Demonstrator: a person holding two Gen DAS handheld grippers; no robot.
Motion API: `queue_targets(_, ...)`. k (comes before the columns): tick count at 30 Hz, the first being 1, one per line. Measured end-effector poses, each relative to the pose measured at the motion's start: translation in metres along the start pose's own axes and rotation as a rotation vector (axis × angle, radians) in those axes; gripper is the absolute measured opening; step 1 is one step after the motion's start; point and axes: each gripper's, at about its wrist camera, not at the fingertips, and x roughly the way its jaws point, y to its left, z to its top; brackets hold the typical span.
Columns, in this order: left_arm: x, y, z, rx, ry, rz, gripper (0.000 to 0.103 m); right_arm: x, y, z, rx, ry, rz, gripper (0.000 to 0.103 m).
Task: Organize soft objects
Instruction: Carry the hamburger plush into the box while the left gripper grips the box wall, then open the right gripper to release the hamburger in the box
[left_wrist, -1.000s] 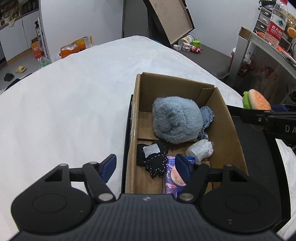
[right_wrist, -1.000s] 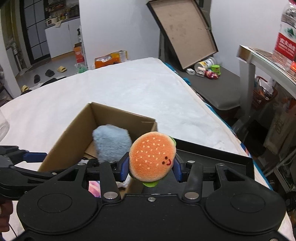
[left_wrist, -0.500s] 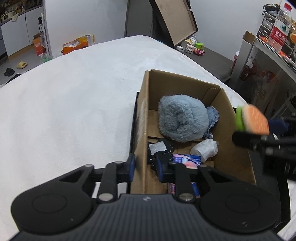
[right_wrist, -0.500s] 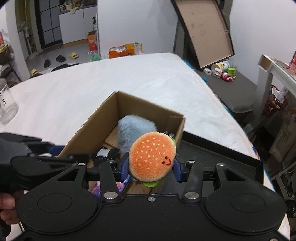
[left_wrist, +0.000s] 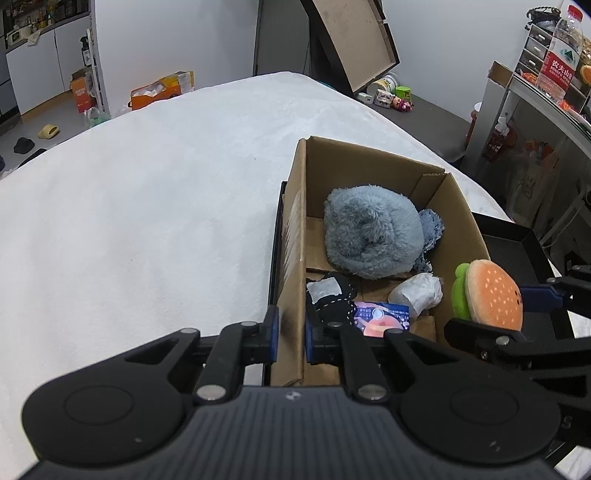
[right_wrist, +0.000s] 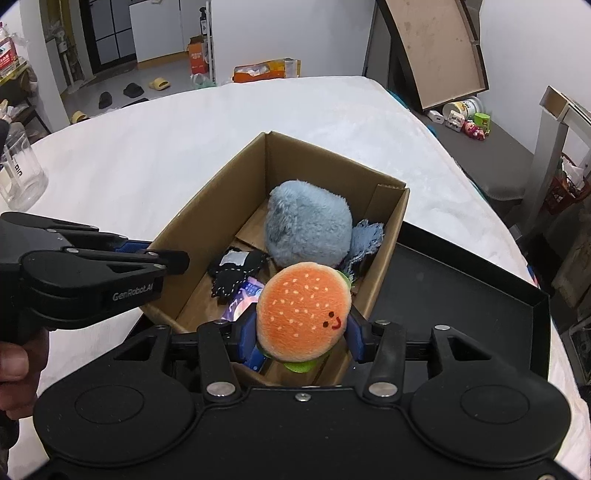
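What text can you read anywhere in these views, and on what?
"GenRobot.AI": on the side of the left tool.
"农夫山泉": red label of the water bottle on the shelf; its smaller print is too small to read.
Clear jar: dark letters, partly cut off, unreadable.
Blue packet in the box: print too small.
Orange carton on the floor: blurred.

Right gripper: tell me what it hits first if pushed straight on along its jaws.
Probably the cardboard box floor or the purple packet; the burger plush hides the line, so depth is uncertain.
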Motion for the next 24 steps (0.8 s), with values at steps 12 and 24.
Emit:
queue_targets(12, -0.005, -0.003, 0.0, -0.001, -0.02, 0.006, 0.012, -0.011, 0.002, -0.001, -0.008, -0.029, -0.036, 0.072)
queue_targets(24, -0.012, -0.008, 0.003, 0.037, -0.001, 0.017, 0.013, -0.019, -0.013, -0.008, 0.048, -0.031, -0.052, 0.072)
